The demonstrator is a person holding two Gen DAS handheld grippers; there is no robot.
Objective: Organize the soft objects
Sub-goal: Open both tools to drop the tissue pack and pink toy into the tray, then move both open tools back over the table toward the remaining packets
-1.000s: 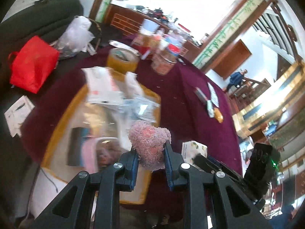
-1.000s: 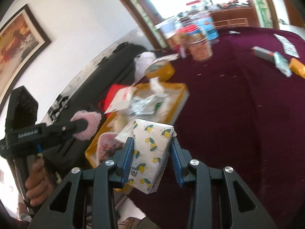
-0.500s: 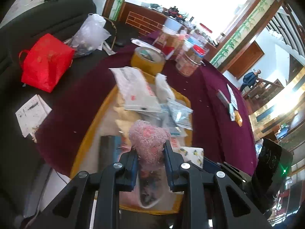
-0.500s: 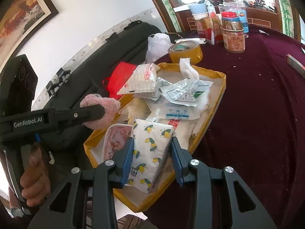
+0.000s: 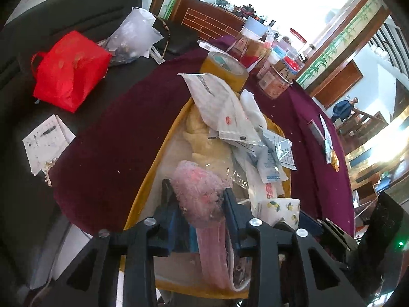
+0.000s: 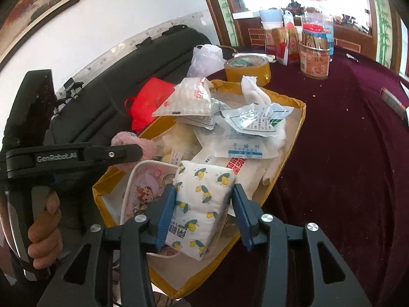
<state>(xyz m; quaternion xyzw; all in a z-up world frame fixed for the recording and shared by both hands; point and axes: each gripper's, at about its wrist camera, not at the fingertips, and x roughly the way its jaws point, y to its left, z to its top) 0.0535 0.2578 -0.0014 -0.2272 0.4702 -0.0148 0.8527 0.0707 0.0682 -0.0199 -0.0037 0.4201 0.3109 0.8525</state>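
Softness is helping you: your left gripper is squeezing the pink plush, your right gripper is clamping the tissue pack mid-body over the yellow tray.

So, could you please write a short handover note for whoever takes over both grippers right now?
Left gripper: shut on the pink plush toy, over the yellow tray.
Right gripper: shut on the lemon-print tissue pack, over the tray's near end.
Done: both items picked up; packets and the cartoon pouch already lie in the tray.
Left: probably set both down in the tray and release.
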